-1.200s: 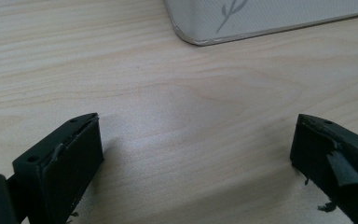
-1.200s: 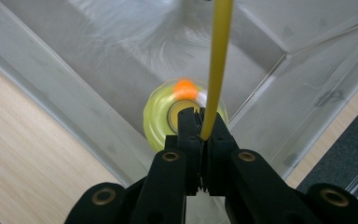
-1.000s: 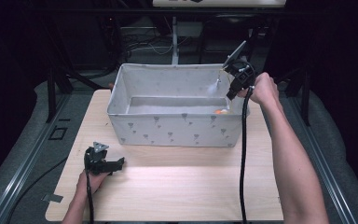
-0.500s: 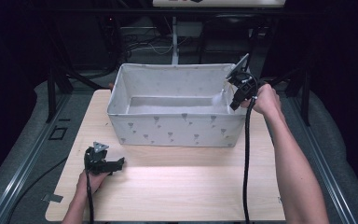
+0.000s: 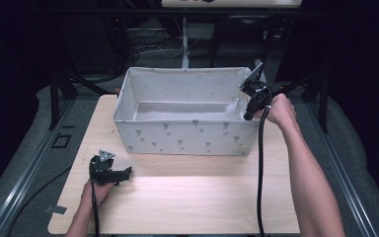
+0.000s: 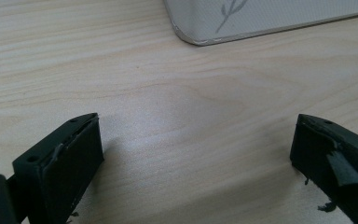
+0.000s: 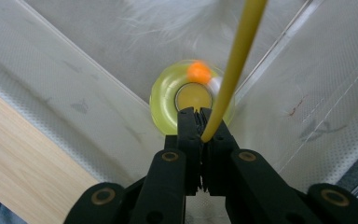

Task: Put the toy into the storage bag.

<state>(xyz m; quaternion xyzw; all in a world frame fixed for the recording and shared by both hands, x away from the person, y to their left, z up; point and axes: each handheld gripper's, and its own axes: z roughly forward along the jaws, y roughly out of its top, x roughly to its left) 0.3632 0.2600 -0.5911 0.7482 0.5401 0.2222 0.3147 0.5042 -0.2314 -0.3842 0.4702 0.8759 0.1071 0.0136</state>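
Observation:
My right gripper [image 7: 199,114] is shut on a thin yellow cord [image 7: 233,60] that runs up out of the right gripper view. Below the jaws a translucent yellow ring-shaped thing [image 7: 165,105] with an orange ball [image 7: 198,72] on it sits in a corner of the white fabric bin [image 7: 51,84]. In the high view the right gripper [image 5: 247,115] dips over the bin's [image 5: 187,138] right end. My left gripper [image 5: 125,172] rests on the wooden table [image 5: 187,197] in front of the bin's left corner, jaws wide open around bare wood [image 6: 196,154].
The bin's rounded corner [image 6: 261,18] lies just beyond the left gripper. Each gripper's black cable [image 5: 260,173] trails back toward the table's near edge. Dark frames and cables stand behind the table.
The right gripper has sunk lower at the bin's right end. The orange spot seen inside the bin earlier is now hidden behind the wall. The left gripper has stayed put.

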